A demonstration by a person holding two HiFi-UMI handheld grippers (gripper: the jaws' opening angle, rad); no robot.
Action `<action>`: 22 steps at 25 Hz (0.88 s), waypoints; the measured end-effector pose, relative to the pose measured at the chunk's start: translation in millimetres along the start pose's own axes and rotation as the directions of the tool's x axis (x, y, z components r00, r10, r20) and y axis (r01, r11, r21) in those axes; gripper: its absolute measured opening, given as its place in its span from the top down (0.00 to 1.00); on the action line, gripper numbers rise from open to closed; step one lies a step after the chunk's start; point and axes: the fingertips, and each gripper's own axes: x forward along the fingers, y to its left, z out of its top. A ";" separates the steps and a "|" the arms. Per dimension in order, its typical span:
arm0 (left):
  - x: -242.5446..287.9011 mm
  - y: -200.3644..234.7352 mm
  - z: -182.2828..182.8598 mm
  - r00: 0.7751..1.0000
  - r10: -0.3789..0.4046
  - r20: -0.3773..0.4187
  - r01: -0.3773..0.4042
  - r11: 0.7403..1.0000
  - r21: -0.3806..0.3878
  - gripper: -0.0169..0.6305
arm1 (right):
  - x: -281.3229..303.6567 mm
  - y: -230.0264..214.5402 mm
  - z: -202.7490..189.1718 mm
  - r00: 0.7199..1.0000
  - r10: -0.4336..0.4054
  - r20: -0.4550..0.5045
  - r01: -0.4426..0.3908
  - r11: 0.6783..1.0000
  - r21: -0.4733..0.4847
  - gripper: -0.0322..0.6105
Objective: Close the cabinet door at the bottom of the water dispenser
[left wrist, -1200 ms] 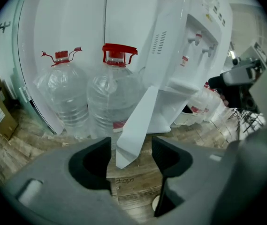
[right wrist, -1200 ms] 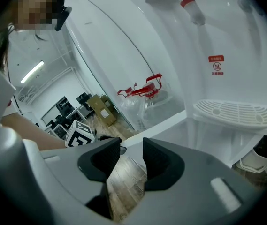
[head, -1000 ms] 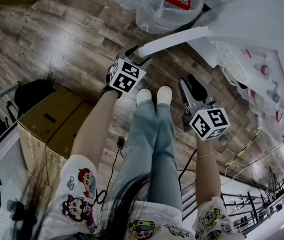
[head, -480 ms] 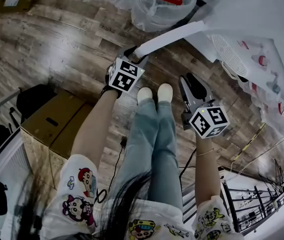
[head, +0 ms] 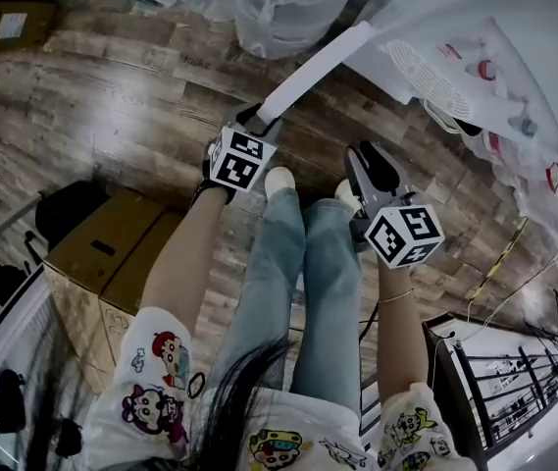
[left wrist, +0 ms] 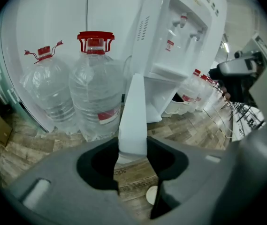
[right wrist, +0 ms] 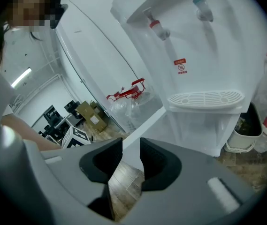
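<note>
now the left tongs (head: 256, 121) have just been drawing together, and in the left gripper view their pads sit against both faces of the cabinet door (head: 316, 65) at its free edge, so they look pinched on it and not merely set around it. a second ago the same tongs stood wider at that edge. the right tongs (right wrist: 131, 159) have narrowed a little too, yet they are parted with only the wooden floor (head: 112, 96) showing through the gap; they hang well apart from the door, holding nothing. compared with the earlier head views, the white door now runs at a steeper slant toward the water dispenser (right wrist: 194, 55), though the camera itself has shifted, so how far the door has truly swung is hard to say. the door is plainly not closed yet: it sticks out from the base of the dispenser, beside the big water bottles (left wrist: 95, 88). i judge that the grip has just been made, and the work left is to swing that edge round until the door lies flush with the cabinet front.
</note>
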 end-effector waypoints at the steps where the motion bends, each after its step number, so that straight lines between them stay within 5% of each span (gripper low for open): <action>1: 0.3 -4.3 -1.2 1.000 0.001 -0.002 -0.001 1.000 -0.003 0.69 | -4.7 -1.9 -1.6 1.000 -0.004 0.003 0.004 1.000 0.003 0.74; 14: 9.2 -65.0 -13.3 0.997 0.068 -0.029 -0.071 0.990 -0.123 0.69 | -67.4 -53.2 -22.5 0.999 -0.043 0.023 0.042 0.999 0.033 0.75; 22: 23.7 -115.9 -7.3 0.986 0.165 -0.021 -0.165 0.961 -0.224 0.69 | -102.8 -91.1 -34.2 0.996 -0.078 0.041 0.076 0.996 0.046 0.75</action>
